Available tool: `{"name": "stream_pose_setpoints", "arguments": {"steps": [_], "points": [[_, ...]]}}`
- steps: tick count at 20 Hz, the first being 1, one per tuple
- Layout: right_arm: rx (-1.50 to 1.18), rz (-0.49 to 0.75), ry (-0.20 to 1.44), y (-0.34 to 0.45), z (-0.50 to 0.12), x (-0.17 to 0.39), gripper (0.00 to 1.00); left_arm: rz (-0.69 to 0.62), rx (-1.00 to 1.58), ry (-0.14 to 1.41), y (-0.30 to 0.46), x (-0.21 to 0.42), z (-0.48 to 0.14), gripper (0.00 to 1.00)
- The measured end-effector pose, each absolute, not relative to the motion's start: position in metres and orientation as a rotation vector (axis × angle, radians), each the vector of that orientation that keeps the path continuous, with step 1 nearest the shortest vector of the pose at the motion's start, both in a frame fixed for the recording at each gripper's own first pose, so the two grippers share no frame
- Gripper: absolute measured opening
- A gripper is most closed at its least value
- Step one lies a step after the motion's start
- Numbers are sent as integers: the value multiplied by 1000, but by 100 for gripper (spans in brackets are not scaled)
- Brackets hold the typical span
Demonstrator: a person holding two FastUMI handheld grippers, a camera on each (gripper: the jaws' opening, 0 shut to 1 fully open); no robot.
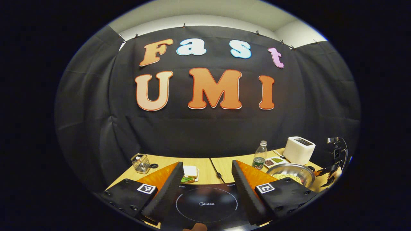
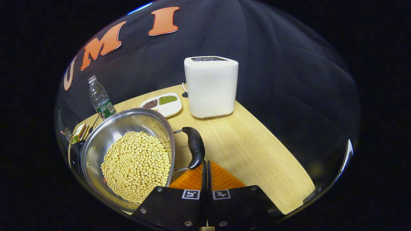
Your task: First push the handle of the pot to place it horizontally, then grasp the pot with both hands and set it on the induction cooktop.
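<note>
Looking through the left gripper view first: I have the left gripper (image 1: 205,183) hanging above the induction cooktop (image 1: 206,203), jaws spread wide with nothing between them. The cooktop's ring sits directly ahead, between the fingers. The pot (image 1: 291,175), steel and holding pale beans, rests on the desk (image 1: 205,166) off to the right of the cooktop, just in front of the toaster (image 1: 298,149). A bottle (image 1: 259,155) and a divided dish (image 1: 273,161) stand behind it.

Right gripper view: the right gripper (image 2: 205,173) has its jaws closed together, gripping nothing. The pot (image 2: 128,154) lies ahead and left; its black side handle (image 2: 195,147) sits just beyond the fingertips, slightly left of them. I cannot tell whether tip and handle touch. The handle's long axis runs roughly along the gripper's forward line, tangent to the pot's rim.

Judgement: the right gripper is much nearer the pot, so the handle push falls to it, closed tips nudging sideways. The pot is not yet on the cooktop.
</note>
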State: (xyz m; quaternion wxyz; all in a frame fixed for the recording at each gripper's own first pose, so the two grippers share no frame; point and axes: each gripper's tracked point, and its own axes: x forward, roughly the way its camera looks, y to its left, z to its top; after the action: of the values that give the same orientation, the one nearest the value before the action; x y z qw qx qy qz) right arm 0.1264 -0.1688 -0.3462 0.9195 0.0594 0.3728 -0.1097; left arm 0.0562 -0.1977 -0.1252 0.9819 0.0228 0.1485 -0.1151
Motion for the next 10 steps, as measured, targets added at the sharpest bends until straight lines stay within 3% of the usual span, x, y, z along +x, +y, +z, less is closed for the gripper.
{"name": "stream_pose_setpoints", "arguments": {"steps": [4,10], "points": [[123,-256,680,-183,-318,118,0,-296,35,356,-233,53,-158,98],[178,-190,601,-169,-283,104,2,-401,29,448,-298,50,-207,99]]}}
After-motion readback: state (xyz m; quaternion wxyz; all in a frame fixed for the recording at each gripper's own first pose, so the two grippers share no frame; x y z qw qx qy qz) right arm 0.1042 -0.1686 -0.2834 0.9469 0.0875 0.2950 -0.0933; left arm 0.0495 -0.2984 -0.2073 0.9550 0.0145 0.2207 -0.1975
